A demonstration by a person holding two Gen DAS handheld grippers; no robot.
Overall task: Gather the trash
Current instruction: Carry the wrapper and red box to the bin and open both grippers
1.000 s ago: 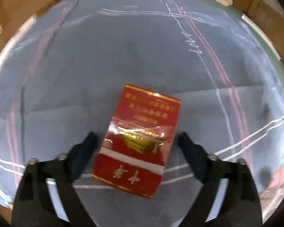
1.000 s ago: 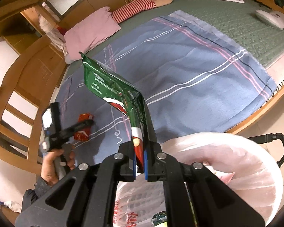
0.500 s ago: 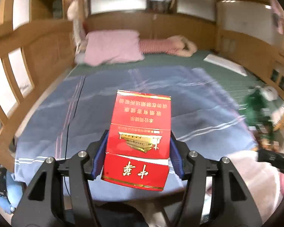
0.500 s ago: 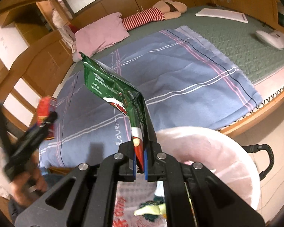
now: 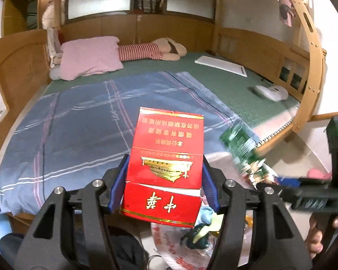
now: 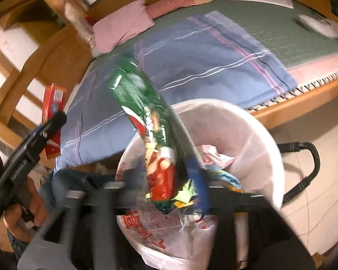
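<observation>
Pinching a red cigarette pack [image 5: 164, 168], the left gripper [image 5: 163, 177]; right gripper [image 6: 169, 193] spread, green wrapper [image 6: 146, 121] over bin [image 6: 247, 121]

The right gripper [image 6: 169, 193] was smeared by motion, so its jaws' stance could not be read. The green wrapper [image 6: 146, 121] was blurred too, its print illegible. The red pack [image 5: 164, 164] hid the bin [image 6: 254, 121] beneath it. The bin's bottom rim was cut off behind the gripper.
</observation>
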